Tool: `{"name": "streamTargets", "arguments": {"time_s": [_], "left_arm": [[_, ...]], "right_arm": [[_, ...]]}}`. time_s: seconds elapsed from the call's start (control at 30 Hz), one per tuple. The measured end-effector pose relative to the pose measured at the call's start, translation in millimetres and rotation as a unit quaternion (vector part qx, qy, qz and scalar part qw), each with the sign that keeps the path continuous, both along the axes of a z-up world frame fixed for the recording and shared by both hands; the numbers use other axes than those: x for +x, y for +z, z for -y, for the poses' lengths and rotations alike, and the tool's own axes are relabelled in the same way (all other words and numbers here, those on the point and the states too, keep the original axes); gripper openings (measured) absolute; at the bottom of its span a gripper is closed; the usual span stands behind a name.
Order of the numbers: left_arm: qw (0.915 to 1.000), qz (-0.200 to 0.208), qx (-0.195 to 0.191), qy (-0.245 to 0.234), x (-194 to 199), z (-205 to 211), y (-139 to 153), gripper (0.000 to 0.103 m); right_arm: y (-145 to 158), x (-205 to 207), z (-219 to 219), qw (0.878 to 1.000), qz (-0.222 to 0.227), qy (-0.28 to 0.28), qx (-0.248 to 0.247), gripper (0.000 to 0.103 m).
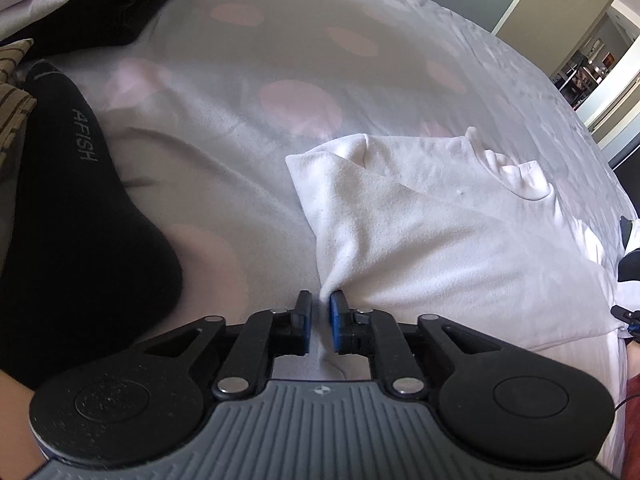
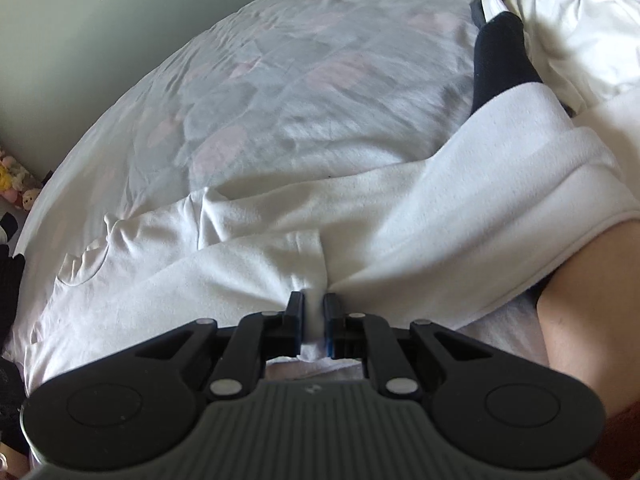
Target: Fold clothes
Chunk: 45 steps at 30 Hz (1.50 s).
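On the spotted bedspread [image 1: 248, 128], folded white top [image 1: 440, 216] lengthwise between claws, collar away; right claw [image 2: 313, 312] pinching its hem, left claw [image 1: 320, 312] narrowly apart.

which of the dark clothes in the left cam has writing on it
The black sock at the left, with pale lettering down its side. The folded black garment at the top left shows none.

White fleece garment [image 1: 440, 216]; pale grey bedspread [image 1: 280, 60] with faded pink dots; black sock [image 1: 80, 184], grey lettering, left of frame; blue gripper pads [image 1: 335, 320].
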<state>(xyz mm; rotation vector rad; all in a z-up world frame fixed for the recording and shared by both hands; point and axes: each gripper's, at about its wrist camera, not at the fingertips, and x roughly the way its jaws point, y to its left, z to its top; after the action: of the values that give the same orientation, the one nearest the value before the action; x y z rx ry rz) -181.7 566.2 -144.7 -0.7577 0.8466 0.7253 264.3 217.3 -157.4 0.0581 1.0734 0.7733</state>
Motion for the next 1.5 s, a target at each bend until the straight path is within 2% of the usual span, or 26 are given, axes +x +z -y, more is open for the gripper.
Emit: {"name": "streamTargets", "arguments": {"time_s": [0.03, 0.17, 0.23, 0.3, 0.37, 0.47, 0.57, 0.67, 0.7, 0.73, 0.8, 0.93, 1.0, 1.07, 1.1, 1.13, 1.2, 1.37, 1.43, 1.5], "left_arm": [[1.0000, 0.002, 0.001, 0.008, -3, 2, 3, 0.037], [0.9993, -0.007, 0.026, 0.025, -21, 17, 16, 0.041], [0.9990, -0.012, 0.034, 0.025, -29, 27, 19, 0.046], [0.9985, -0.015, 0.042, 0.031, -39, 37, 22, 0.047], [0.9977, -0.016, 0.051, 0.042, -50, 45, 25, 0.047], [0.9960, -0.013, 0.062, 0.063, -61, 51, 24, 0.048], [0.9949, -0.006, 0.061, 0.079, -68, 51, 20, 0.048], [0.9947, -0.001, 0.065, 0.079, -64, 48, 19, 0.048], [0.9946, 0.001, 0.067, 0.079, -63, 48, 19, 0.048], [0.9945, 0.003, 0.069, 0.079, -63, 49, 19, 0.048], [0.9944, 0.004, 0.068, 0.081, -62, 48, 19, 0.049], [0.9941, 0.006, 0.065, 0.087, -62, 48, 19, 0.051], [0.9940, 0.008, 0.066, 0.087, -62, 47, 19, 0.052], [0.9939, 0.009, 0.067, 0.087, -61, 47, 19, 0.053], [0.9939, 0.010, 0.068, 0.087, -61, 47, 19, 0.053], [0.9938, 0.011, 0.068, 0.087, -60, 47, 19, 0.053], [0.9938, 0.013, 0.069, 0.087, -60, 47, 19, 0.053], [0.9935, 0.017, 0.071, 0.087, -58, 46, 18, 0.053], [0.9935, 0.017, 0.072, 0.086, -57, 47, 18, 0.053], [0.9936, 0.015, 0.072, 0.086, -57, 48, 18, 0.053]], "right_arm": [[3, -2, -1, 1.000, 0.002, 0.001, 0.003, 0.012], [23, -14, -10, 0.999, 0.021, 0.016, 0.021, 0.012], [35, -22, -17, 0.998, 0.035, 0.030, 0.033, 0.012], [46, -30, -24, 0.997, 0.050, 0.045, 0.045, 0.012], [52, -45, -38, 0.992, 0.083, 0.084, 0.041, 0.012], [51, -69, -59, 0.982, 0.128, 0.139, 0.024, 0.012], [40, -88, -77, 0.972, 0.151, 0.181, 0.000, 0.013], [25, -99, -85, 0.965, 0.159, 0.209, -0.016, 0.020], [22, -101, -84, 0.964, 0.154, 0.216, -0.012, 0.026], [19, -102, -84, 0.964, 0.149, 0.222, -0.008, 0.038], [22, -104, -79, 0.964, 0.144, 0.224, 0.012, 0.050], [40, -104, -70, 0.964, 0.151, 0.214, 0.045, 0.051], [48, -97, -68, 0.967, 0.169, 0.184, 0.055, 0.051], [50, -87, -69, 0.969, 0.183, 0.158, 0.043, 0.047], [46, -83, -71, 0.970, 0.186, 0.154, 0.032, 0.041], [42, -80, -74, 0.970, 0.188, 0.152, 0.020, 0.030], [33, -83, -77, 0.968, 0.190, 0.166, 0.003, 0.019], [4, -97, -85, 0.956, 0.194, 0.214, -0.050, 0.019], [3, -97, -82, 0.955, 0.200, 0.215, -0.043, 0.019], [11, -92, -74, 0.961, 0.186, 0.202, -0.030, 0.020]]}}
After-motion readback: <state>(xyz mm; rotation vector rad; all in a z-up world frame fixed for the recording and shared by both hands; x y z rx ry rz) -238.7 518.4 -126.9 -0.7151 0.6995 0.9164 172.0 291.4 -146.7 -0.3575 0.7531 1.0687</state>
